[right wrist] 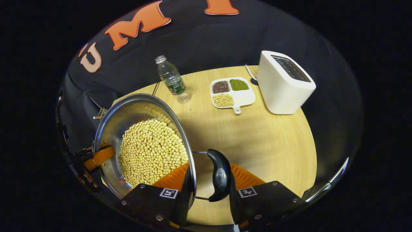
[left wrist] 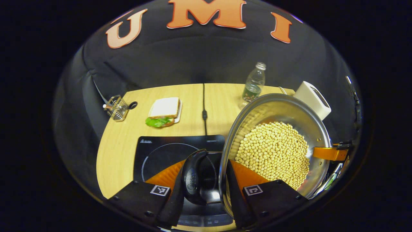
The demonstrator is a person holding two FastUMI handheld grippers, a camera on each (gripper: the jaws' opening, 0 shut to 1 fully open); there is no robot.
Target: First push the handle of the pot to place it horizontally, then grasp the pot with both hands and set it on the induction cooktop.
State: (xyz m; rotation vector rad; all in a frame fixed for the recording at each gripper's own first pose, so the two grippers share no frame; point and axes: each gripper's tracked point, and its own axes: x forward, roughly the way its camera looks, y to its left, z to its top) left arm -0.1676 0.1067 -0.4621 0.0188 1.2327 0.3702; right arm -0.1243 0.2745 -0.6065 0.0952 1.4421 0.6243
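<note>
- Shiny round steel pot (left wrist: 276, 109), filled with pale yellow round beans (left wrist: 273, 153), is held up between the two grippers; in the left gripper view it sits at 3 o'clock of the frame centre.
- Left gripper (left wrist: 206, 190): fingers astride the pot's black curved side handle (left wrist: 193, 177) and the rim, one on each side; whether both press on it I cannot tell.
- Under that handle, at 6 to 7 o'clock, lies one flat black induction cooktop (left wrist: 154, 154) with a white ring, on the light wooden table (left wrist: 119, 145). Pot overlaps the cooktop's right edge in this view.
- Left gripper view alone gives: one sandwich with green leaf on a white plate (left wrist: 164, 112) at 11 o'clock, one small wire basket (left wrist: 116, 108) at 10 o'clock, one black cord (left wrist: 203, 106) running to 12 o'clock.
- Right gripper (right wrist: 209, 190): fingers straddle the rim and the second black handle (right wrist: 220, 177) at 6 o'clock; contact on both sides not certain, cannot tell.
- The far gripper shows at the pot's opposite rim in each view.
- Right gripper view alone gives: one white three-compartment dish (right wrist: 239, 96) of brown, green and yellow beans, at 12 to 1 o'clock.
- Common to both: one clear plastic bottle (right wrist: 172, 80), one white toaster (right wrist: 283, 83).
- Count: two handles, two grippers, one pot.
</note>
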